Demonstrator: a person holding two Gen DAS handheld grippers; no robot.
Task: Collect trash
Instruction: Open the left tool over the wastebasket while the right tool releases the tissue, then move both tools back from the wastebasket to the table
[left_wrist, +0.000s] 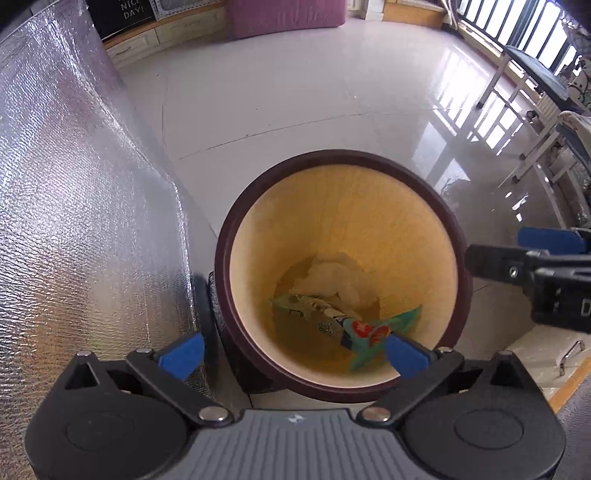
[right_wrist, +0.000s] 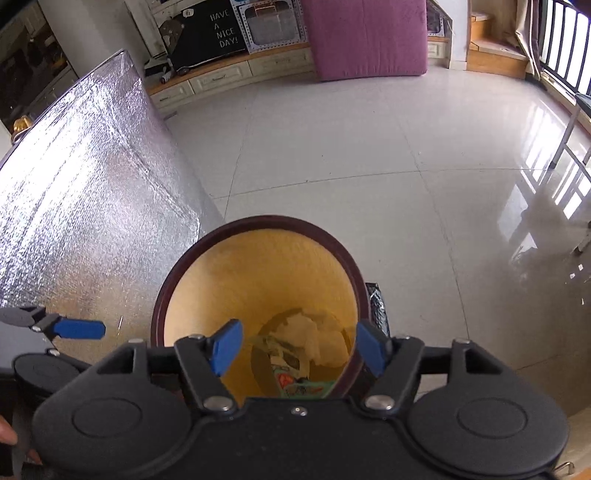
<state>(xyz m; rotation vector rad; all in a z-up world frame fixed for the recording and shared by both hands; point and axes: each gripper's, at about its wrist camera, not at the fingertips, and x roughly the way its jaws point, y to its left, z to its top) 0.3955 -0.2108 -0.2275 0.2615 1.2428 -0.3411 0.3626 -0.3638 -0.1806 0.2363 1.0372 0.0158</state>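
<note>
You have both grippers hanging over the mouth of the waste bin (left_wrist: 343, 273), pointed steeply down so that anything let go falls straight inside rather than onto the tiled floor (left_wrist: 295, 92). Your left gripper (left_wrist: 291, 350) stands spread as wide as it goes, one blue pad out past the bin's rim on the side of the foil-covered panel (left_wrist: 74, 184), the other over the inside; nothing is pinched between them. Your right gripper (right_wrist: 295, 349) is parted too, its pads framing the bin's opening with empty air between. The trash lies at the bottom: a green snack wrapper (left_wrist: 369, 332) with red print rests across a second printed wrapper (left_wrist: 310, 306), and crumpled pale paper (left_wrist: 336, 277) sits behind them against the yellow inner wall. The green wrapper's end looks close to your left gripper's inner pad, but I judge it loose, not gripped. With both tools empty and the pieces inside, this drop looks complete; whether more trash waits elsewhere, these views cannot tell you.
</note>
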